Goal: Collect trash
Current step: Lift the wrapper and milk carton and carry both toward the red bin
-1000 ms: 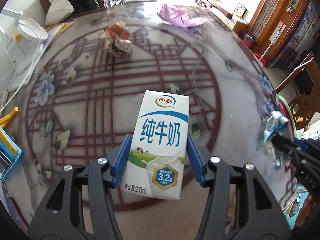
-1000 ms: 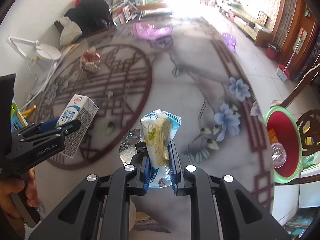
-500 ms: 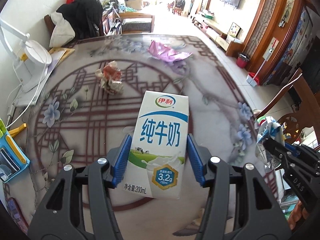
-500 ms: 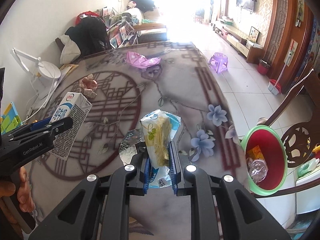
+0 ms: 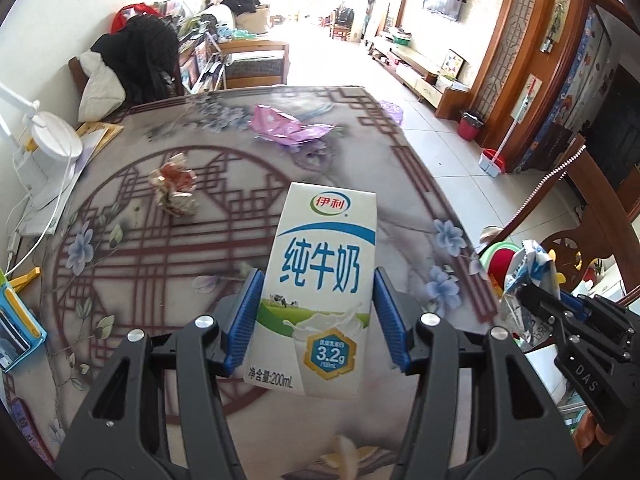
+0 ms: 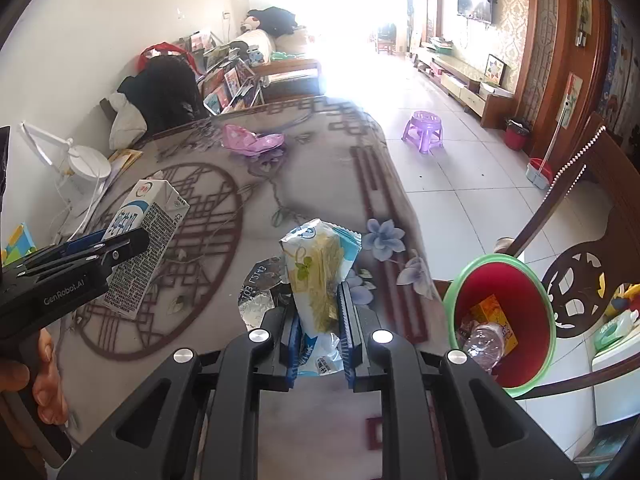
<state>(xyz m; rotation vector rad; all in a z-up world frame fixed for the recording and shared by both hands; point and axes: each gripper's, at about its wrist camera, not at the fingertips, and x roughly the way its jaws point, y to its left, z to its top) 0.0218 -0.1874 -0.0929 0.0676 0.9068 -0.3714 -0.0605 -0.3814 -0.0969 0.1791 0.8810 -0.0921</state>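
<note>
My left gripper (image 5: 318, 312) is shut on a white and blue milk carton (image 5: 324, 276), held upright above the patterned table (image 5: 224, 240). The same carton (image 6: 146, 240) shows at the left of the right wrist view. My right gripper (image 6: 318, 316) is shut on a crinkled blue and yellow snack wrapper (image 6: 318, 280); that wrapper (image 5: 528, 276) also appears at the right edge of the left wrist view. A red bin with a green rim (image 6: 502, 320) stands off the table's right edge, holding a plastic bottle and an orange packet. A crumpled wrapper (image 5: 174, 188) and a purple wrapper (image 5: 284, 124) lie on the table.
A white desk lamp (image 5: 52, 148) and its cable sit at the table's left edge. A silver foil piece (image 6: 260, 288) lies just beyond my right gripper. A wooden chair (image 6: 580, 240) stands behind the bin, and a purple stool (image 6: 426, 130) is on the tiled floor.
Both grippers have risen and drawn back with their loads, so more of the table and room shows. The red bin has come fully into the right wrist view.
</note>
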